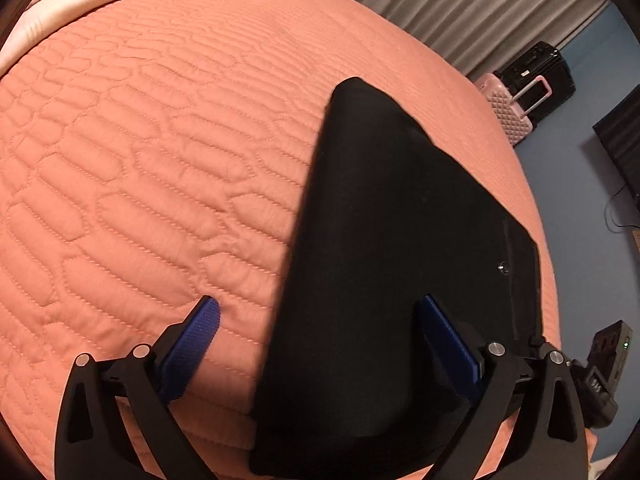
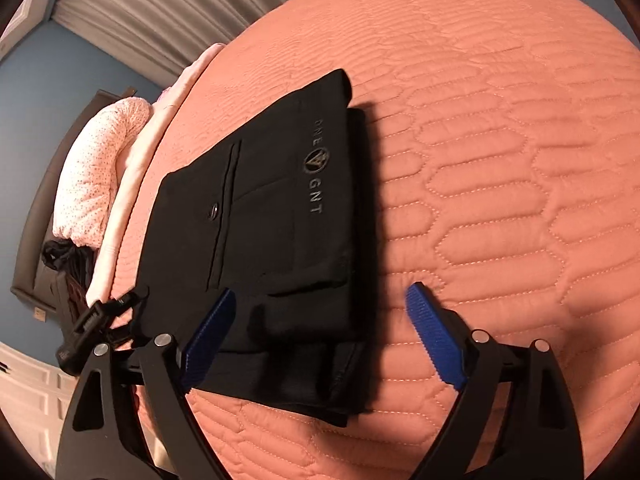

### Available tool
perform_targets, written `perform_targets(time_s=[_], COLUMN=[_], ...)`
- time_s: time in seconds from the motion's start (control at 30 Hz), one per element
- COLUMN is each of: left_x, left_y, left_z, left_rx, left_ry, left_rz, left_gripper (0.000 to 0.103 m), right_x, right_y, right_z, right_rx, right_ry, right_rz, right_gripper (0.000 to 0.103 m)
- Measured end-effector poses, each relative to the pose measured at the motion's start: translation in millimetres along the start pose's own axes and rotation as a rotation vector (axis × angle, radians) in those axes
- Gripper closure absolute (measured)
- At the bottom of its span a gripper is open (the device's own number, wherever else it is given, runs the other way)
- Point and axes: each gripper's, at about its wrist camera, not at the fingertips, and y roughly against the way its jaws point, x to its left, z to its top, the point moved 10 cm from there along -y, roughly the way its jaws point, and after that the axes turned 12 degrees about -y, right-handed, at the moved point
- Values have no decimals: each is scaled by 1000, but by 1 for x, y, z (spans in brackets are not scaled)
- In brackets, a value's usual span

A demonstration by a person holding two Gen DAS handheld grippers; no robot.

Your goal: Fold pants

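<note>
In the left wrist view, the quilted salmon bedspread [image 1: 152, 168] fills the left side of the frame, with a pale pink sheet edge [image 1: 80, 4] at the far top-left. The left tongs [image 1: 318, 320] stand wide apart with nothing between them: 1 blue pad [image 1: 192, 344] hangs over bare quilt, the other [image 1: 448, 340] over the black pants [image 1: 400, 240]. The pants lie folded flat on the bed, tapering to a rounded point away from the camera, a small metal button [image 1: 502, 268] showing near their right edge. Further right, off the bed, stand a pink suitcase [image 1: 508, 116] and a black suitcase [image 1: 536, 76] before grey curtains [image 1: 460, 4].

In the right wrist view, a dotted pillow [image 2: 96, 176] sits far left. The pants [image 2: 272, 216] rest in a stacked fold — grey lettering [image 2: 318, 168] on top — beside open quilt [image 2: 500, 160]. The right tongs [image 2: 320, 300] are also spread wide, holding nothing; the left pad [image 2: 208, 336] is over the fabric, the right pad [image 2: 436, 340] over the quilt.
</note>
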Motion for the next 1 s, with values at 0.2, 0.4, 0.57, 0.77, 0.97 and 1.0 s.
perform_targets(time_s=[0.2,0.4,0.57,0.77,0.97,1.0], left_x=[-18,8,-8,-45,-77,-80], left_y=[-11,1,17,53,72,78], left_z=[7,3,14,71,166,180], left_rx=[3,-7,6,-96,-181,-199], left_ry=[-19,122,86,21,-63,-72], left_rz=[-68,-74,-66,-135,-158,-156], left_gripper=[11,62,85,90,90,90], right_x=[18,15,42,86,144,149], right_y=[-14,-18,-4,26,46,49], right_z=[-10,-7,-3,24,100,109], right_rx=[49,43,3,-50,-135,-148], right_ry=[-9,-68,0,40,103,113], right_rz=[81,67,35,101,172,179], right_gripper=[18,67,80,81,81,81])
